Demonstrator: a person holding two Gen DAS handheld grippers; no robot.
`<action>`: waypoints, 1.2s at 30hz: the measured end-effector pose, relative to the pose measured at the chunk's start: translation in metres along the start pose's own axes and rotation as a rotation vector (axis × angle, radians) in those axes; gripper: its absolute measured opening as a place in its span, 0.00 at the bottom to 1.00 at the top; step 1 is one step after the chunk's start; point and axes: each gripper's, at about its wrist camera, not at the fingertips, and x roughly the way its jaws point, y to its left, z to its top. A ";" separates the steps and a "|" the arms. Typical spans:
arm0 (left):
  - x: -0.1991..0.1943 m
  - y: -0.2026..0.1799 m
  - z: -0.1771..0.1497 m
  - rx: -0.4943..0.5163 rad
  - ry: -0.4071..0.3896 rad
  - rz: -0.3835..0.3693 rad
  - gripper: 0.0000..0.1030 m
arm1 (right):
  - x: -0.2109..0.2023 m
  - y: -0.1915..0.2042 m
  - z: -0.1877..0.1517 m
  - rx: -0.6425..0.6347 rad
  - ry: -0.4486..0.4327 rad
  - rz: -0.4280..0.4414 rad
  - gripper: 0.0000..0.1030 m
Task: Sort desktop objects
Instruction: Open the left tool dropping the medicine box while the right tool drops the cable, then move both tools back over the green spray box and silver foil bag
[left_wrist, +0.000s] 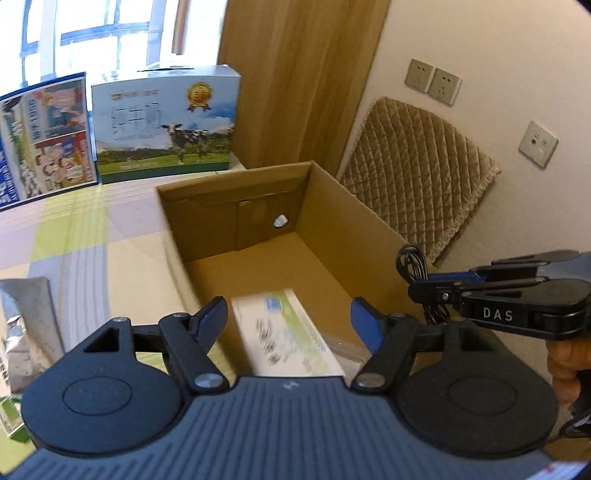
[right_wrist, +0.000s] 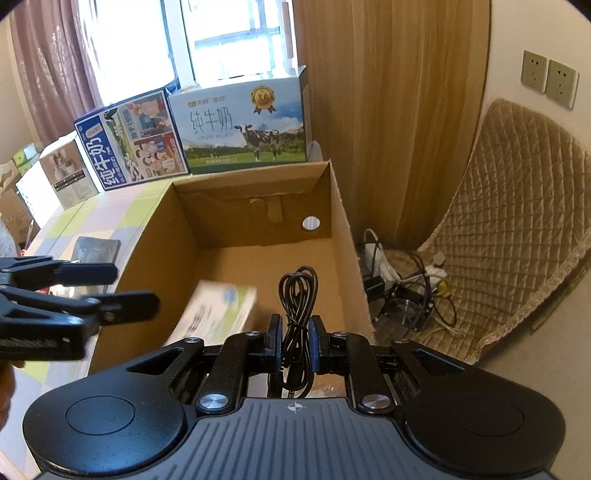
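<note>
While two milk cartons stand at the far edge of the table (right_wrist: 110, 218), the cow-printed one (right_wrist: 243, 125) just behind the open cardboard box (right_wrist: 155, 236) and the blue cartoon-printed one (right_wrist: 129, 140) to its left, we see nothing between our claws and the box opening. A quilted tan cushion (right_wrist: 517, 221) leans against the wall to the right of the box, with a tangle of plugs and cords (right_wrist: 406, 288) on the floor below it, and wall sockets (right_wrist: 550, 77) sit above. On the table left of the box lies a silver foil pouch (left_wrist: 26, 325), partly cut off by the frame edge.

Inside the box a white-and-green packet (left_wrist: 284, 332) rests tilted on the floor, blurred so that we cannot read its print. A black cable (right_wrist: 297, 317), coiled into a narrow bundle, rises upright from our right claw (right_wrist: 295, 347), its loop standing above the fingertips over the box's right half. That claw is clamped on the bundle, both blue pads pressing its sides.

Our left claw (left_wrist: 288, 321) has its blue-tipped fingers (left_wrist: 210, 317) spread wide apart and grips nothing; it hovers over the near end of the box with the packet showing between them. From the left wrist view the right claw (left_wrist: 424, 288) reaches in from the right, just beside the box's right wall, the cable (left_wrist: 413, 266) looping at its tip.
</note>
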 end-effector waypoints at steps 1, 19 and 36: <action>-0.004 0.003 -0.002 -0.011 -0.003 0.001 0.69 | 0.001 0.001 0.000 0.002 0.002 0.003 0.11; -0.055 0.028 -0.025 -0.058 -0.041 0.028 0.77 | -0.025 0.020 0.007 0.031 -0.103 0.050 0.59; -0.147 0.057 -0.107 -0.107 -0.032 0.149 0.98 | -0.073 0.095 -0.038 -0.007 -0.097 0.151 0.89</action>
